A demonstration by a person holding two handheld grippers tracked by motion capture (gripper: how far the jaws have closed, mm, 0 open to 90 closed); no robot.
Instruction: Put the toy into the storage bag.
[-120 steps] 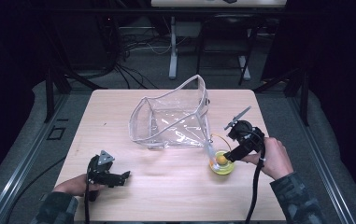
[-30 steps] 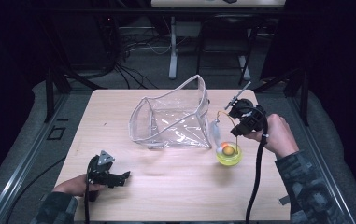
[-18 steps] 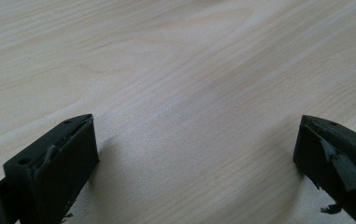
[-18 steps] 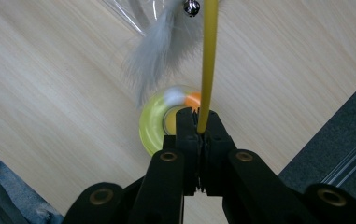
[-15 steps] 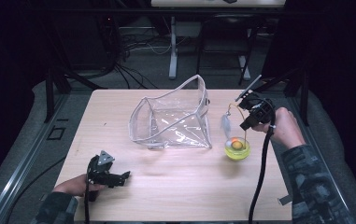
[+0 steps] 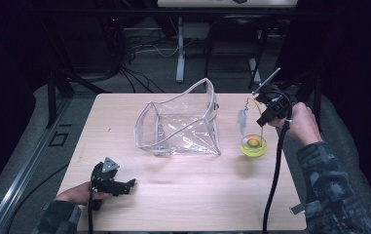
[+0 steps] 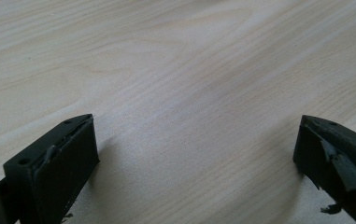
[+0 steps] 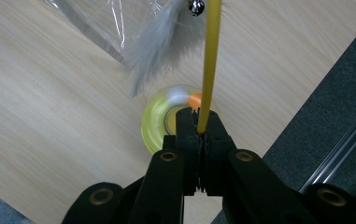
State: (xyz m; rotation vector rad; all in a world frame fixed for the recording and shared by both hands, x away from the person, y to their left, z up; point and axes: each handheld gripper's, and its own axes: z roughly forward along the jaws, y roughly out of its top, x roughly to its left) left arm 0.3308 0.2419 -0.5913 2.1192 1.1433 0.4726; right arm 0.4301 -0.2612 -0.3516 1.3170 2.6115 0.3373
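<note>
The right gripper [image 8: 202,125] is clamped on the yellow stem [image 8: 209,65] of a cat toy [image 6: 252,145], probably lifting it; carry it level into the clear bag [image 6: 178,124]; left gripper [image 6: 124,184] rests open

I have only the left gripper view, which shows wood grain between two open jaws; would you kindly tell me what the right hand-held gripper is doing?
Observer: The right hand-held gripper is shut on a thin yellow wand.
Operator: Thank you. Is anything attached to that wand?
Observer: A grey feather and a small bell hang near its far end.
Operator: And what is below the gripper?
Observer: A yellow disc with an orange ball in it, just right of a clear plastic bag and apart from it.
</note>
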